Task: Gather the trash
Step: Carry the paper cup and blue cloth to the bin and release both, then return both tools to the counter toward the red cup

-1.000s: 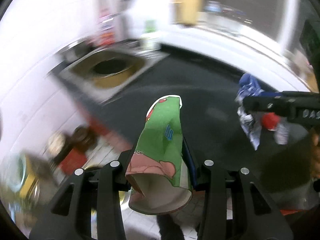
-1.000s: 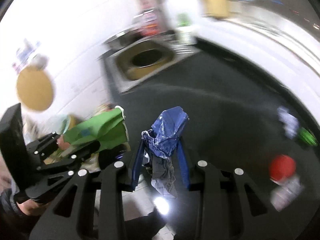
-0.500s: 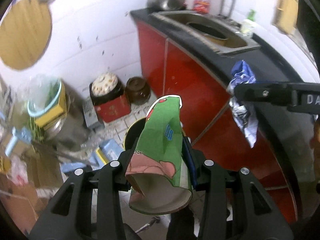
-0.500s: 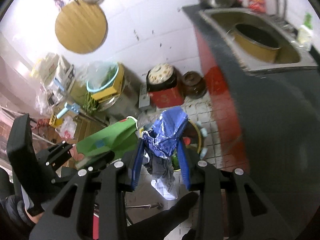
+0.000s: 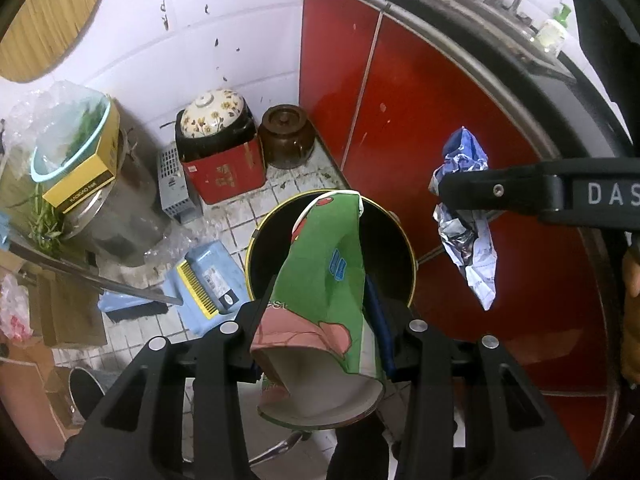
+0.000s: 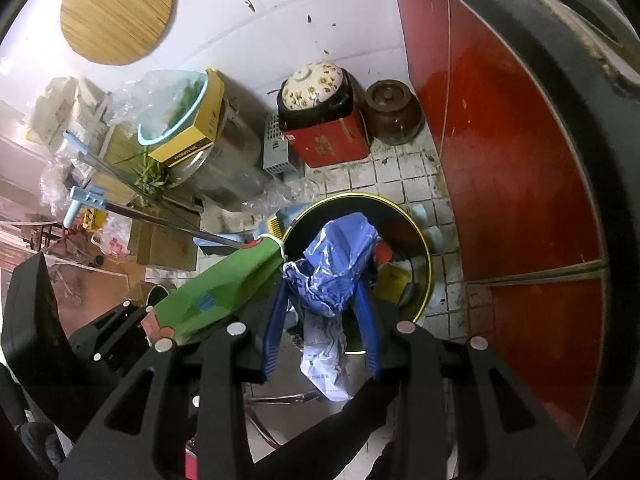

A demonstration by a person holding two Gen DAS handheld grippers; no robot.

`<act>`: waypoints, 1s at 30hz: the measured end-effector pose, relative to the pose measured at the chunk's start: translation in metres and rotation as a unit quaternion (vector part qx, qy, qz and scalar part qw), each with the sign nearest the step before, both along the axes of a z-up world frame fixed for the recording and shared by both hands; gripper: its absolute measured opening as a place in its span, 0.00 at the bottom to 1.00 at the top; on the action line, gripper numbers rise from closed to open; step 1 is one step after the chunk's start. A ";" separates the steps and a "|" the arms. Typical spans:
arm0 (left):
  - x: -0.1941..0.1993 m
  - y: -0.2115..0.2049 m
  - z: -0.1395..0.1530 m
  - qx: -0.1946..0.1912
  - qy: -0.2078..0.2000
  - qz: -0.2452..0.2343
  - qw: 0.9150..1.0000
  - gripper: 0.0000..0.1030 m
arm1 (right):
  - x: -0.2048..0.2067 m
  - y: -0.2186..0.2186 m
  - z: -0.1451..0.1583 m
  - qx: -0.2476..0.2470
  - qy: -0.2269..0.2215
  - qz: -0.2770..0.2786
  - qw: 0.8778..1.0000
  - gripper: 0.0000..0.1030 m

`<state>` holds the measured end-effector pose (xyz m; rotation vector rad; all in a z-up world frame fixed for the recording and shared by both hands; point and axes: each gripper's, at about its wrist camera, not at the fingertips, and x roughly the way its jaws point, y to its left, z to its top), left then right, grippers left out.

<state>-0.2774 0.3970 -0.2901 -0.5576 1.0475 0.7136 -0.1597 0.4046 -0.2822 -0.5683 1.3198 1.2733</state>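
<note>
My left gripper [image 5: 320, 300] is shut on a crushed green paper cup [image 5: 324, 280] and holds it over a black trash bin with a yellow rim [image 5: 256, 240] on the tiled floor. My right gripper [image 6: 324, 304] is shut on a crumpled blue and silver wrapper [image 6: 332, 268] above the same bin [image 6: 424, 248], which has trash in it. The cup [image 6: 216, 300] also shows at the left of the right wrist view. The wrapper [image 5: 466, 216] hangs at the right of the left wrist view.
Red cabinet doors [image 5: 420, 120] under a dark counter edge stand to the right. A brown jar [image 5: 286, 136], a red box with a flowered pot [image 5: 220, 160], a blue dustpan [image 5: 208, 280] and cluttered boxes [image 5: 80, 168] stand left of the bin.
Both grippers swung away from the countertop and down toward the floor. The trash bin is now right under the cup and the wrapper. Both holds are unchanged.
</note>
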 end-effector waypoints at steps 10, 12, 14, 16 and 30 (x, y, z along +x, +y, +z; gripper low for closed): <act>0.004 0.008 -0.007 0.013 -0.001 -0.005 1.000 0.74 | 0.013 0.008 -0.003 -0.004 -0.001 -0.012 1.000 0.71; 0.003 0.008 -0.007 0.012 -0.002 -0.006 1.000 0.74 | 0.015 0.006 -0.001 -0.003 -0.003 -0.013 1.000 0.71; 0.001 0.007 -0.003 0.014 -0.003 -0.009 1.000 0.74 | 0.016 0.003 0.004 0.000 -0.005 -0.013 1.000 0.71; 0.001 0.005 0.002 0.018 -0.004 -0.011 1.000 0.74 | 0.018 -0.003 0.010 0.005 -0.006 -0.014 1.000 0.71; 0.039 -0.069 0.093 0.100 0.006 -0.110 0.989 0.93 | 0.062 -0.130 0.121 0.053 -0.052 -0.083 0.994 0.89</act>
